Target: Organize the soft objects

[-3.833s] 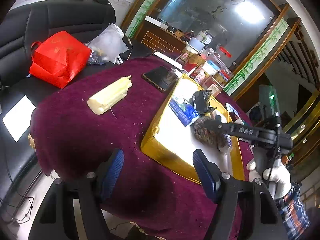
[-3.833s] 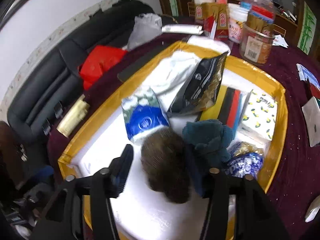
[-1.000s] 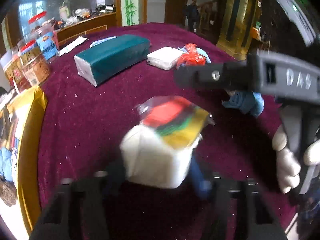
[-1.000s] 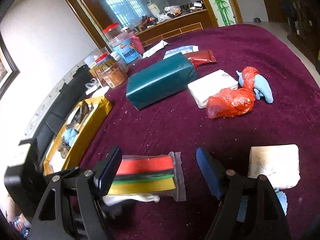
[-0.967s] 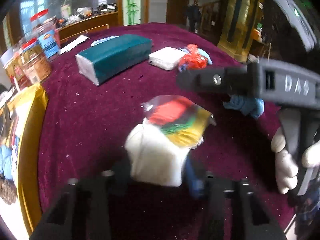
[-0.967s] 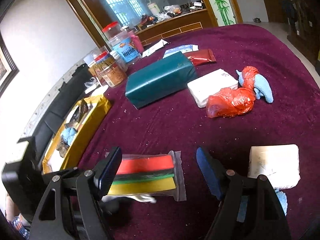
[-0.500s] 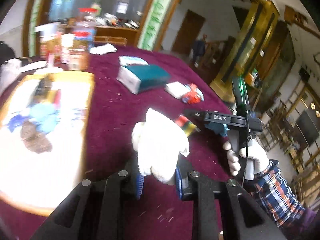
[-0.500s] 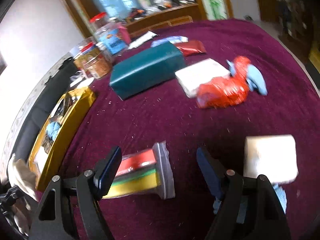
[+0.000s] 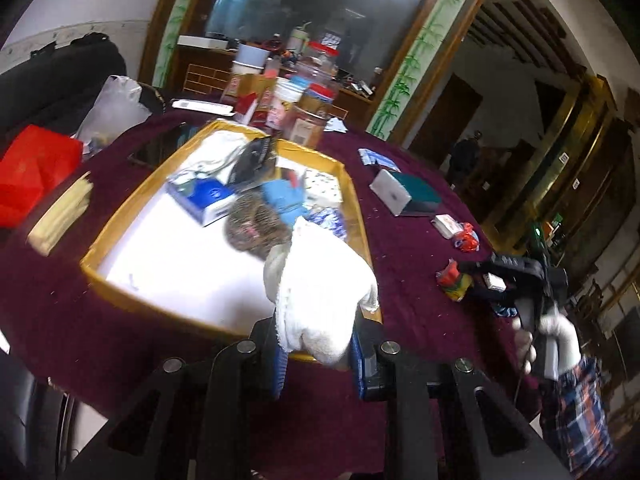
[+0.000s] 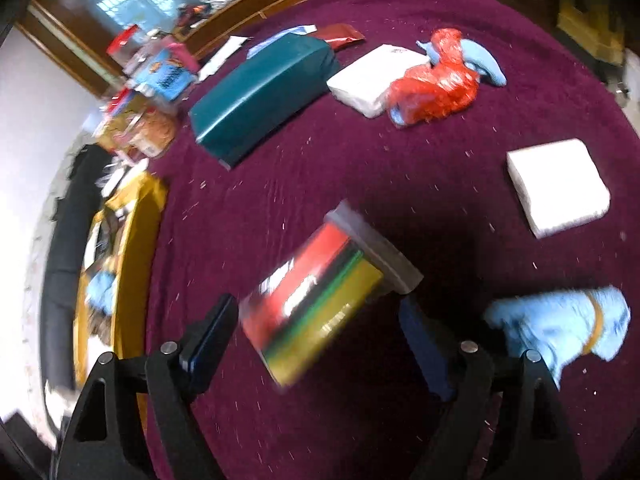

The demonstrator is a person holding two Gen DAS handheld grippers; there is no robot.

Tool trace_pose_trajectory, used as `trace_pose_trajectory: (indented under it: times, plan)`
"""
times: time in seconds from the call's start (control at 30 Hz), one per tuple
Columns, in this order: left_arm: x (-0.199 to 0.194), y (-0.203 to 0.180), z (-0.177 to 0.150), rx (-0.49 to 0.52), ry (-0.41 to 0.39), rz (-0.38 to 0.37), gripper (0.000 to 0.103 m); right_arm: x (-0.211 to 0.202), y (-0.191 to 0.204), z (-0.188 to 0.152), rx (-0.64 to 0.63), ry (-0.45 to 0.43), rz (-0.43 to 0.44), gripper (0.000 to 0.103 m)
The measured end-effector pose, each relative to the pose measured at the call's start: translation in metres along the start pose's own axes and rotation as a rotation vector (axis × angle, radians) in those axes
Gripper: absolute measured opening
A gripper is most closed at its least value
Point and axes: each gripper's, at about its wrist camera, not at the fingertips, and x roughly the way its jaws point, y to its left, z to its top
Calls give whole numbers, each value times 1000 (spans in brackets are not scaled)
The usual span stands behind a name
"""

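over tray [image 9: 356, 216] edge, left hand-held gripper [image 9: 318, 364] pinching white towel [image 9: 320, 288]; right hand-held gripper [image 10: 316, 344] spread, just widened, straddling colored pack [image 10: 316, 308].

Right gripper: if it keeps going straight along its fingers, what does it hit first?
Most likely the clear pack of red, green and yellow cloths, which lies on the maroon tablecloth between the open fingers of the right gripper. Nothing else sits in that line, though motion blur leaves the depth uncertain.

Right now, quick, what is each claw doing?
Left claw: shut on the white cloth.
Right claw: open, jaws just opening, striped packet between them, not gripped.
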Motion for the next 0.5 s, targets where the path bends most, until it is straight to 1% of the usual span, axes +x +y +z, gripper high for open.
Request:
trace_pose_trajectory:
  times: [0.03,0.1,0.2,0.23,0.27,0.3,0.37,0.43,0.5]
  plan:
    - [-2,4,-3,-5,-2,4,26,4,7,3,-1,-2,-22,84]
    - [-6,10,-5,-10,-8,13,26,12,23,4,-23,-14,-70,84]
    - [-11,22,-4,-30,-17,28,26,22,47,-2,-139,-45,-181,83]
    - [-12,25,-4,-33,-17,29,26,23,51,-6,-183,-63,-217,77]
    - [-13,27,-4,-34,-18,32,26,23,55,-11,-225,-87,-248,55]
    - [-13,29,-3,-33,-20,39,26,22,57,-14,-252,-100,-266,43]
    - [-16,34,-3,-28,-21,50,26,17,52,-16,-254,-92,-215,39]
    - [-12,41,1,-27,-12,80,26,9,48,-17,-244,-88,-171,39]
    - [-5,49,6,-34,11,108,26,0,50,-17,-255,-104,-151,39]
